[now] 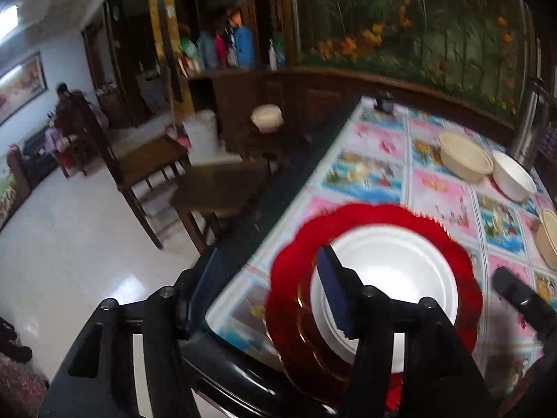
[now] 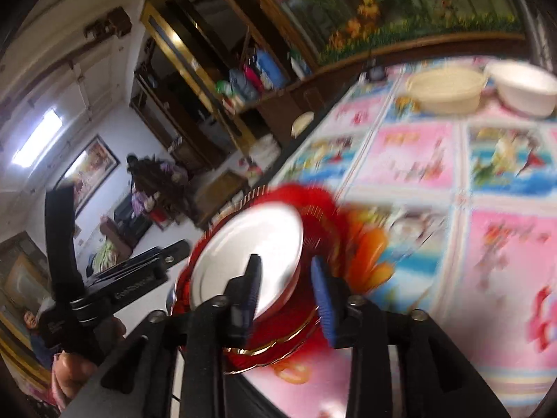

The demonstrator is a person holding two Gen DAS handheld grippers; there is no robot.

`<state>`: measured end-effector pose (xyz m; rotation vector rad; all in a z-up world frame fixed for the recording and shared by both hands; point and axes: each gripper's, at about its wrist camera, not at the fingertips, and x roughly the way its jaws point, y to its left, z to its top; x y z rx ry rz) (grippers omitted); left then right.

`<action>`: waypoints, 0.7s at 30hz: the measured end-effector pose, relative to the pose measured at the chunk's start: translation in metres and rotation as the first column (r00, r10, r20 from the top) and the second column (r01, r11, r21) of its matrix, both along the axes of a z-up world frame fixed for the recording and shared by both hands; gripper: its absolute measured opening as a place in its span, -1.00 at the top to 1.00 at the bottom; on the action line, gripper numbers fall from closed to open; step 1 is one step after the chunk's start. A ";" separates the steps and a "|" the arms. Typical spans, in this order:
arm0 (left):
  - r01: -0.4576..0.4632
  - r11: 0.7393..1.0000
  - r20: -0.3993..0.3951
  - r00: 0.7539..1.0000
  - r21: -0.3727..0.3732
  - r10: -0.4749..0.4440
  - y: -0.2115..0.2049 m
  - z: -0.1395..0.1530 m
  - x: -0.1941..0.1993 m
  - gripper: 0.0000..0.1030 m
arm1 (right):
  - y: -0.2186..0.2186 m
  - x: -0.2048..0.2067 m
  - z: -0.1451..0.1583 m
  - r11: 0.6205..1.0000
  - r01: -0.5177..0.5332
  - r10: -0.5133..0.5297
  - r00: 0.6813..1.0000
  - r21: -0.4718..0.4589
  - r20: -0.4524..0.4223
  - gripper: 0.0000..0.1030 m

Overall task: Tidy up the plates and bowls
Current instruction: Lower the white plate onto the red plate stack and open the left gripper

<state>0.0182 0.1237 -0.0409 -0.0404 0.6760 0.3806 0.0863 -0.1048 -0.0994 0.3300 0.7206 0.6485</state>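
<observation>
In the left wrist view we see a white plate (image 1: pixel 386 275) lying on a stack of red scalloped plates (image 1: pixel 289 299) at the near corner of the tabletop (image 1: pixel 379 139). Our left gripper (image 1: pixel 264 285) has its jaws spread wide and released: one pad hangs over the white plate's rim, the other is out past the table edge, and nothing is pinched between them. Farther back a cream bowl (image 1: pixel 464 160) and a white bowl (image 1: pixel 513 176) sit touching, with another cream rim (image 1: pixel 548 237) at the right edge.

In the right wrist view, badly blurred, our right gripper (image 2: pixel 287 291) is parted too, its jaws straddling the near edge of the stack (image 2: pixel 313 216) without visibly pressing on it. The two bowls (image 2: pixel 449 88) sit far back.

We judge the white plate light and thin, probably foam or plastic, slick and easily bent; the red ones look stiffer and glossy. The rim is our best hold, taken gently, one pad above and one below.
</observation>
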 end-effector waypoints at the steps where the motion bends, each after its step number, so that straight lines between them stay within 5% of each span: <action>1: 0.000 1.000 0.026 1.000 0.011 0.000 -0.002 0.005 -0.003 -0.31 | -0.008 0.001 0.004 1.000 0.011 -0.012 1.000 0.015 0.011 0.04; 3: 0.031 0.999 0.054 0.998 0.008 -0.032 -0.008 0.011 -0.006 -0.43 | -0.030 0.004 0.013 0.997 0.072 -0.074 0.996 0.042 0.042 0.00; 12: 0.205 0.979 0.002 0.979 0.020 -0.205 -0.063 0.006 0.006 -0.44 | -0.119 0.015 0.007 0.953 0.282 -0.286 0.958 0.111 0.024 -0.01; 21: 0.354 0.934 -0.030 0.935 0.056 -0.353 -0.129 0.009 0.003 -0.56 | -0.125 0.019 0.003 0.957 0.269 -0.273 0.962 0.108 0.019 -0.04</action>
